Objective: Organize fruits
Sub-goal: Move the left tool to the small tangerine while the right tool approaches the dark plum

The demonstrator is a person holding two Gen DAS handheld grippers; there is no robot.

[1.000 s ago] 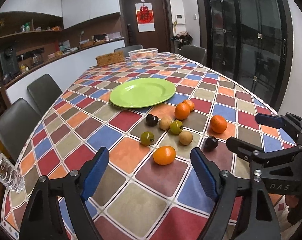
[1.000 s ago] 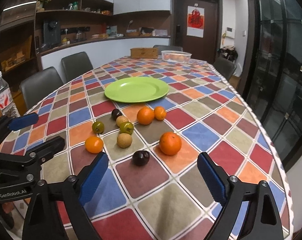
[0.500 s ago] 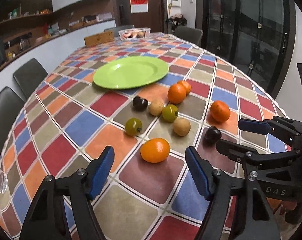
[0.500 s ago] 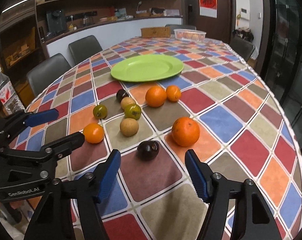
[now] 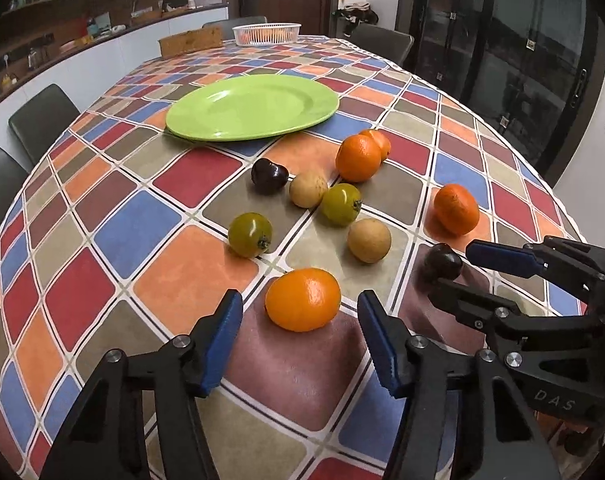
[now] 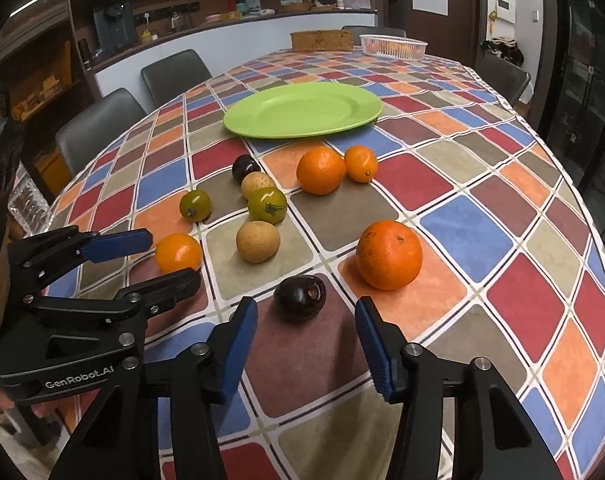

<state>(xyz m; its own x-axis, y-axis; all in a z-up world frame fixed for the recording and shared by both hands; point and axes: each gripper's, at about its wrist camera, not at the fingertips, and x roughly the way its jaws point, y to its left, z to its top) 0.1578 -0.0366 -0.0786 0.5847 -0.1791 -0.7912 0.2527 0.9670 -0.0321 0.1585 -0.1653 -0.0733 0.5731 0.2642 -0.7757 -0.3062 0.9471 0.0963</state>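
Observation:
Several fruits lie on the checkered tablecloth in front of an empty green plate (image 5: 252, 106) (image 6: 302, 114). My left gripper (image 5: 300, 322) hovers around a small orange (image 5: 302, 299); its jaws are closing, and the blue pads stand apart from the fruit on both sides. My right gripper (image 6: 304, 324) sits just short of a dark plum (image 6: 299, 297), jaws closing too, pads not touching it. Each gripper shows in the other's view: the right gripper (image 5: 458, 276) by the plum (image 5: 442, 261), the left gripper (image 6: 168, 252) around the small orange (image 6: 178, 252).
Beyond lie two green tomatoes (image 5: 249, 234) (image 5: 341, 204), two tan round fruits (image 5: 369, 240) (image 5: 308, 189), another dark plum (image 5: 268, 176), and oranges (image 5: 456, 209) (image 5: 358, 158). A white basket (image 5: 266, 34) and a wooden box (image 5: 190, 41) stand at the far end. Chairs (image 5: 42, 118) line the left side.
Both grippers have come down and forward toward the table, and both pairs of jaws have narrowed. The small orange and the near plum now lie at the fingertips.

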